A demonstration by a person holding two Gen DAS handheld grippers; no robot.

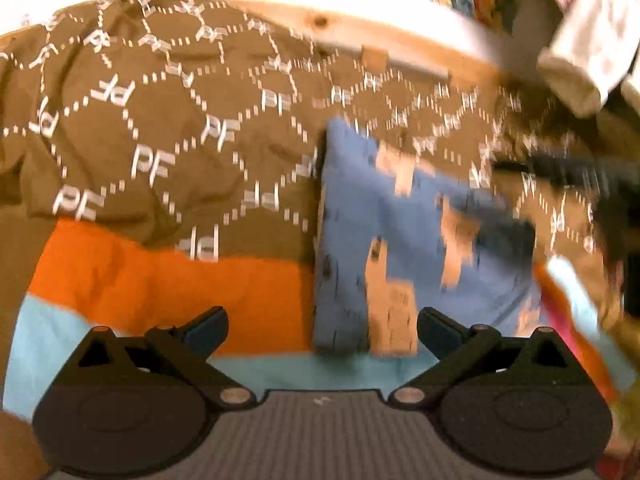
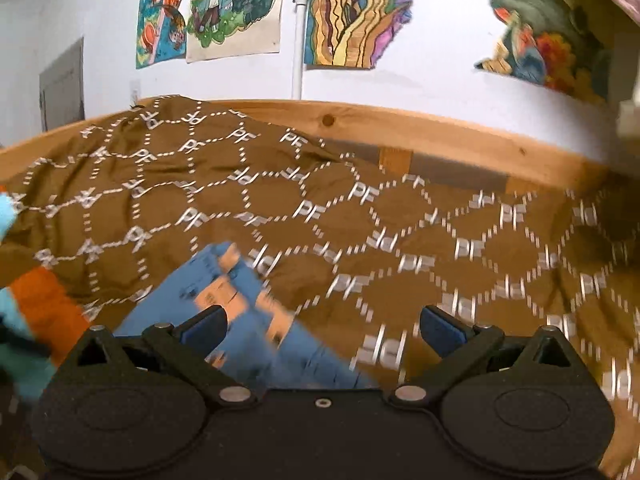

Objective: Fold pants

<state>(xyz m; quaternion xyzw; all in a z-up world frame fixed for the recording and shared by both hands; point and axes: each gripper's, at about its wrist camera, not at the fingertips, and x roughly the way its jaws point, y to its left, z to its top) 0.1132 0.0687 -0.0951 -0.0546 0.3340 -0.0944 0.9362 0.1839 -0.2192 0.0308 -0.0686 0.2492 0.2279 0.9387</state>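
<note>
Left tool [image 1: 323, 326] right up front, jaws spread wide and nothing between them, hanging over a teal and orange cloth [image 1: 160, 280] at the near edge of the bed. Just past it, the pants [image 1: 400, 240]: blue with tan patches, folded into a compact block lying on the brown blanket [image 1: 168, 120] printed with white "PF" letters. The block's near end sits almost between the left fingers [image 1: 208, 326] but not touching either. Over on the right, a dark blurred shape crosses the pants' far side, too smeared to tell what it is. Right tool [image 2: 323, 326] now, also gaping open, empty, with the pants [image 2: 240, 320] low and left in its view, one corner behind its left finger [image 2: 206, 322]. The blanket [image 2: 400, 240] spreads out ahead to the wooden bed frame [image 2: 360, 120], and above that a white wall with colourful posters [image 2: 224, 8]. Both views are motion-blurred towards the right edge.
</note>
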